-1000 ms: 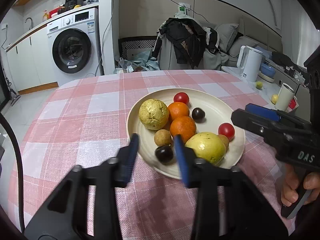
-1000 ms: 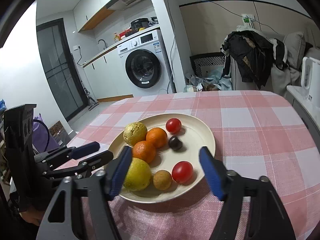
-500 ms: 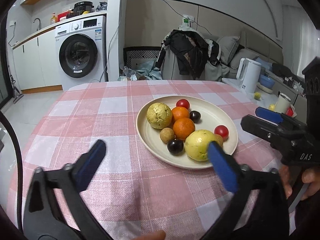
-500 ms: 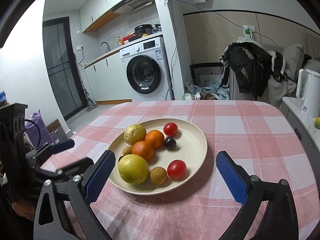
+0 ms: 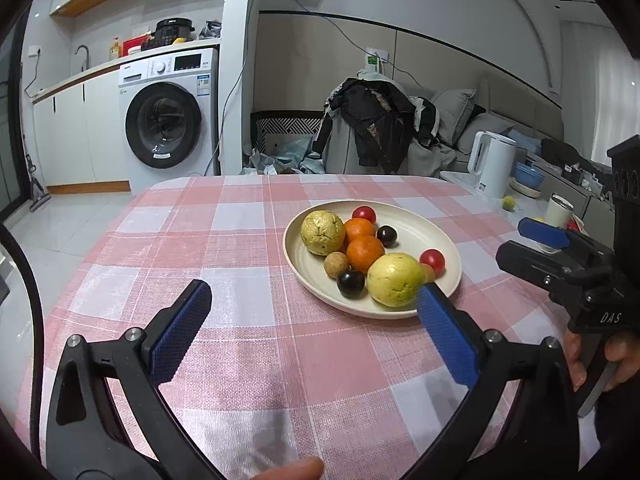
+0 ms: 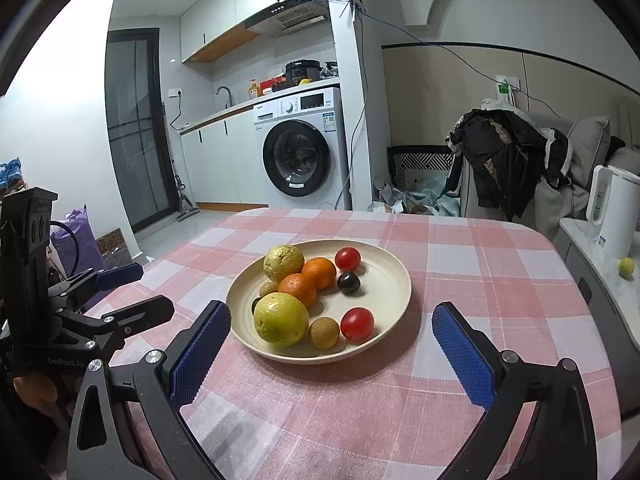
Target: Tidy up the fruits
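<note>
We see a room with even, cool indoor light that comes from above; both views are bright enough and mostly sharp. The fruits throw short soft shadows on the plate (image 6: 394, 280), and the plate throws a soft shadow on the checked cloth of the surface (image 6: 500, 300) toward its near edge. The white wall at the left of the right wrist view is washed out by glare. The fisheye lens bends straight lines strongly, and black vignetting fills all corners. A fingertip (image 5: 292, 470) at the bottom edge of the left wrist view is blurred.
</note>
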`<action>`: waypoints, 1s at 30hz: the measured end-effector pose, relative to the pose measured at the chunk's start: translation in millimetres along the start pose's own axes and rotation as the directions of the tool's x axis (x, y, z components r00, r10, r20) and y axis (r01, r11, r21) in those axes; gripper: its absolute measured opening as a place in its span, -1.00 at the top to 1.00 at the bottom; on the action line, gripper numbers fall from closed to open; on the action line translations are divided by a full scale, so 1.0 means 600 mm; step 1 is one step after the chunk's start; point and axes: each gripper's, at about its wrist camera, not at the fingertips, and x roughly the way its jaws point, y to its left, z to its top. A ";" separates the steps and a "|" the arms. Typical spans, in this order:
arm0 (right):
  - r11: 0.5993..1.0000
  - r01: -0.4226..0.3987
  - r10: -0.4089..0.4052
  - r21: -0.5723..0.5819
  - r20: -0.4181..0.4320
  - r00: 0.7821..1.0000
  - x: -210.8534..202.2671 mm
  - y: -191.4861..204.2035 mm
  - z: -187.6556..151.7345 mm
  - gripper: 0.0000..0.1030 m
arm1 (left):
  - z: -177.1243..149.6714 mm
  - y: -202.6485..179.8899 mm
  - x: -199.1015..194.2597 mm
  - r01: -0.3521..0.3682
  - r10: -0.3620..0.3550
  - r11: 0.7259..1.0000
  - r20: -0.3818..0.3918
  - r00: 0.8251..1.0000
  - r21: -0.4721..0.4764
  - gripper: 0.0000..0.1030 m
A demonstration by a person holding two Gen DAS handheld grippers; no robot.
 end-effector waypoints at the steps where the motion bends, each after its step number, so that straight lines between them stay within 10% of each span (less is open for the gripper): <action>1: 1.000 0.002 -0.002 -0.003 0.001 1.000 -0.002 0.001 -0.001 -1.00 | -0.001 -0.002 -0.004 -0.002 0.002 1.000 0.004 1.000 0.005 -0.98; 30: 0.998 0.029 -0.027 -0.054 0.028 0.999 -0.014 0.021 -0.004 -1.00 | -0.003 -0.019 -0.023 0.004 -0.006 0.999 0.043 0.999 0.045 -0.98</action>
